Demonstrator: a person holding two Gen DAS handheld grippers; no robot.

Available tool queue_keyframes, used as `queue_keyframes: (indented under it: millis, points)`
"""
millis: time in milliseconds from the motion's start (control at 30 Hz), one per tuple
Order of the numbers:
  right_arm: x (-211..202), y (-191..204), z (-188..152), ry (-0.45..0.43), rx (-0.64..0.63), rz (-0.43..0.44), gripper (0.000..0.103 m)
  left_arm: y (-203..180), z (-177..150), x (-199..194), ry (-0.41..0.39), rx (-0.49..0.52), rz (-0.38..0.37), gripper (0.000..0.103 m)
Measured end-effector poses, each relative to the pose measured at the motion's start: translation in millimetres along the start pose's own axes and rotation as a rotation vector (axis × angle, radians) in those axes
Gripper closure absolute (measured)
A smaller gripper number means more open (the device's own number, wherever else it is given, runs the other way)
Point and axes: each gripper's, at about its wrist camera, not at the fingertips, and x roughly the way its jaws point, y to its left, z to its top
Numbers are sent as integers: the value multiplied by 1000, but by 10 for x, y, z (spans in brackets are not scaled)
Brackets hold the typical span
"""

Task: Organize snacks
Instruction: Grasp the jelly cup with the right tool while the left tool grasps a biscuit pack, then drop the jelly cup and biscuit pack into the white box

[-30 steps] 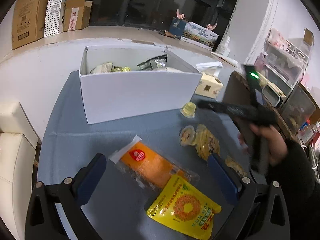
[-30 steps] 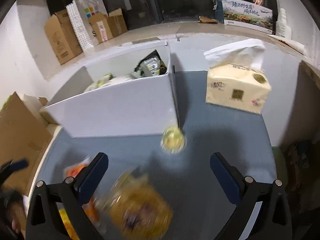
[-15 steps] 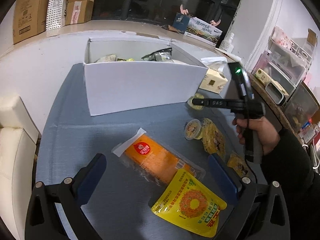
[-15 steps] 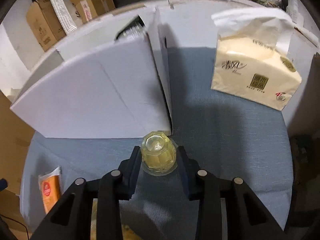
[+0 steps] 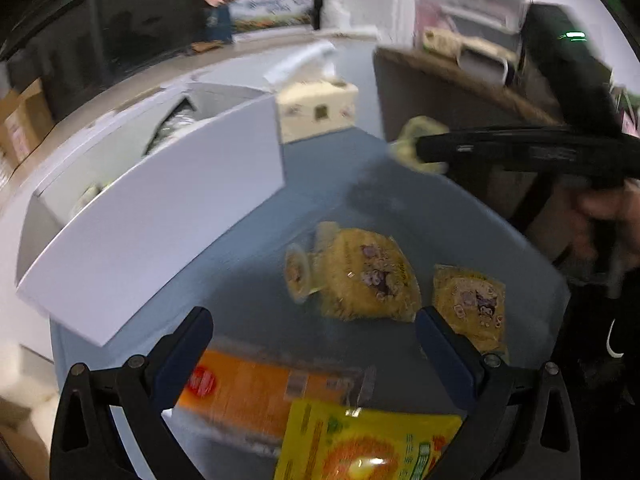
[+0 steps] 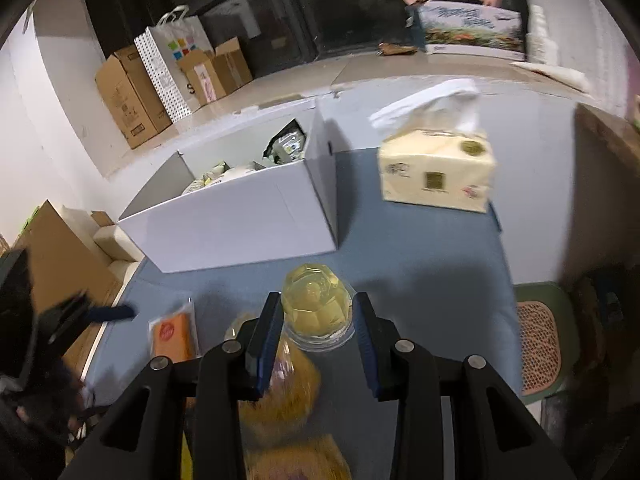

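My right gripper (image 6: 318, 320) is shut on a clear yellow jelly cup (image 6: 316, 304) and holds it above the blue table, in front of the white box (image 6: 248, 224) that holds several snack packs. The cup also shows in the left wrist view (image 5: 416, 140), in the right gripper's black fingers (image 5: 480, 152). My left gripper (image 5: 312, 340) is open and empty above an orange pack (image 5: 256, 396) and a yellow pouch (image 5: 360, 444). A round yellow snack bag (image 5: 364, 276), a small cup (image 5: 298, 276) and a square yellow pack (image 5: 470, 304) lie beyond it.
A tissue box (image 6: 436, 168) stands right of the white box. Cardboard boxes (image 6: 132, 104) and a paper bag (image 6: 168, 64) sit on the floor at the back. A brown panel (image 5: 440, 96) stands at the table's right edge.
My right gripper has lifted the jelly cup off the table and pulled back. My left gripper has swung right, toward the yellow snack bags.
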Motion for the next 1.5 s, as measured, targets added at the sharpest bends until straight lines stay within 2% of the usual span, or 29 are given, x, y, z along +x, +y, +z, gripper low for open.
queue_keyframes:
  millis: [67, 133, 200, 267, 333, 433, 500, 533, 633, 700, 767, 900, 1100, 1200, 1333, 1500]
  points:
    - [-161, -65, -112, -19, 23, -25, 64, -117, 96, 86, 5, 38, -24, 0]
    - [-310, -149, -238, -40, 74, -26, 64, -220, 185, 222, 42, 40, 26, 0]
    - [-420, -219, -327, -51, 91, -50, 64, -275, 261, 348, 82, -28, 77, 0]
    - [-489, -270, -393, -57, 105, -65, 64, -285, 279, 435, 119, -143, 77, 0]
    - [-536, -317, -436, -68, 116, -61, 64, -323, 309, 541, 146, -245, 120, 0]
    - [-555, -374, -459, -83, 130, -52, 64, -438, 330, 699, 145, -255, 204, 0]
    - [-555, -386, -466, -85, 133, -49, 64, -450, 302, 862, 181, -268, 246, 8]
    - [-563, -394, -478, -87, 132, -47, 64, -440, 288, 892, 171, -273, 239, 15]
    - [-599, -431, -517, -95, 139, -36, 64, -395, 283, 893, 156, -270, 207, 84]
    - [-624, -452, -530, -101, 145, -35, 64, -407, 266, 897, 158, -253, 179, 85]
    - [-632, -461, -533, -106, 148, -31, 64, -314, 225, 798, 141, -302, 89, 86]
    - [-615, -449, -534, -107, 146, -27, 64, -106, 136, 400, 46, -368, 6, 86]
    - [-564, -324, -486, -101, 115, -8, 64, 183, 119, -162, -84, -410, -49, 86]
    - [-555, -225, -435, -105, 92, 4, 64, 288, 132, -452, -156, -413, -59, 86]
    - [-509, -50, -293, -115, 56, 35, 64, 498, 88, -803, -222, -430, -14, 86]
    - [-313, 262, 99, -115, -13, 119, 64, 1008, 169, -1036, -284, -455, 84, 86]
